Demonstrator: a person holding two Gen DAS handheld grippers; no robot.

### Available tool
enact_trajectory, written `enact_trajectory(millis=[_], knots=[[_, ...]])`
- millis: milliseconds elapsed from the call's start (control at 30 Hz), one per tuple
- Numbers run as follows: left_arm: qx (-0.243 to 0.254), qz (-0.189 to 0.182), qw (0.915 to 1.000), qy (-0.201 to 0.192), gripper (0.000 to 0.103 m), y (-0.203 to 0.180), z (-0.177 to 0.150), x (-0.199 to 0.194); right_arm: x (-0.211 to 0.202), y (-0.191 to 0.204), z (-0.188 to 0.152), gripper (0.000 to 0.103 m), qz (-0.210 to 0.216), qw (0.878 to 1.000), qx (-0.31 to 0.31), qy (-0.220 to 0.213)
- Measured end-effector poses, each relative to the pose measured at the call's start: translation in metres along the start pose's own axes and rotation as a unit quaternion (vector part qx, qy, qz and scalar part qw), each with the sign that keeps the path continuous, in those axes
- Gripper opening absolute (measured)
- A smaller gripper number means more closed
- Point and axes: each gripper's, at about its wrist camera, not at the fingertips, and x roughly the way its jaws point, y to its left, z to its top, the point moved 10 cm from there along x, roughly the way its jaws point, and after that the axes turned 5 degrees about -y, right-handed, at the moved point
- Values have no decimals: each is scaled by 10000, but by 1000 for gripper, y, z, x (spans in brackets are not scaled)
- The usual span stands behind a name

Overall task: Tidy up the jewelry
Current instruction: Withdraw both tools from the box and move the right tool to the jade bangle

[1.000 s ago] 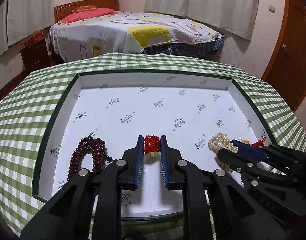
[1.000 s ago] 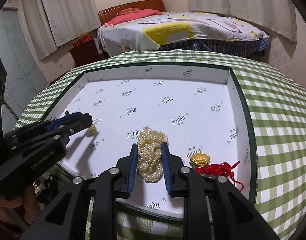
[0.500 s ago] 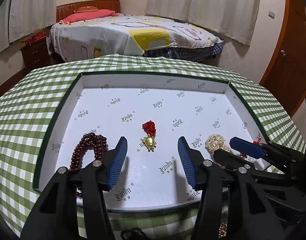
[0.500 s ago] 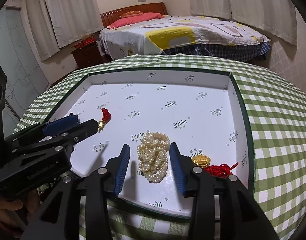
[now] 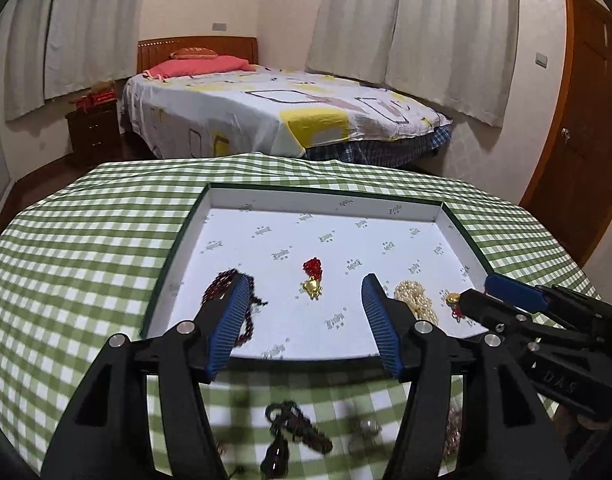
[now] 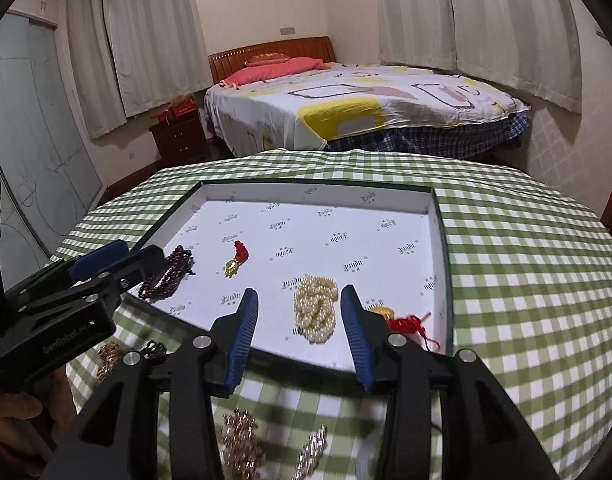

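Observation:
A white-lined tray (image 5: 393, 211) (image 6: 317, 191) sits on the checked table. In it lie a dark red bead bracelet (image 5: 220, 285) (image 6: 168, 276), a red-and-gold charm (image 5: 313, 276) (image 6: 237, 259), a pearl strand (image 5: 414, 301) (image 6: 317, 307) and a gold charm on red cord (image 6: 405, 322) (image 5: 451, 299). My left gripper (image 5: 306, 292) is open and empty, above the tray's near edge. My right gripper (image 6: 300, 304) is open and empty, with the pearls lying between its fingers' line of sight. Each gripper shows in the other's view, the right one (image 5: 501, 300) and the left one (image 6: 118, 260).
Loose jewelry lies on the green checked cloth in front of the tray: a dark pendant piece (image 5: 294, 436), a silver piece (image 5: 365, 430), gold chains (image 6: 242, 444) (image 6: 108, 354) and a sparkly strip (image 6: 313, 452). A bed (image 5: 274, 112) stands beyond the table.
Both grippers opened, released the red charm and the pearls into the tray, and pulled back and up toward the near edge. Loose jewelry in front of the tray has come into view.

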Motion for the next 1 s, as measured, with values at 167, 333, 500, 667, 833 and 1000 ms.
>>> enact_trajectory(millis=[167,333,500,667,833,1000], knots=[[-122,76,9999,-40,58,8,-8,-22,-15,-3,-6,43,-50,10000,12,-22],[-204,143,9997,-27,58,13,-20,-40,-26,-5,-17,44,-90,9999,44,9],[-226,221,9995,-3,58,16,-33,-55,-34,-8,-28,44,-139,9999,62,47],[-224,286,9993,-16,58,18,-44,-69,-43,-13,-38,44,-174,9998,104,50],[-178,394,9991,-13,59,21,-58,-81,-52,-21,-48,44,-201,9997,156,31],[-185,542,9984,4,62,31,-75,-92,-55,-30,-61,44,-294,9994,153,61]])
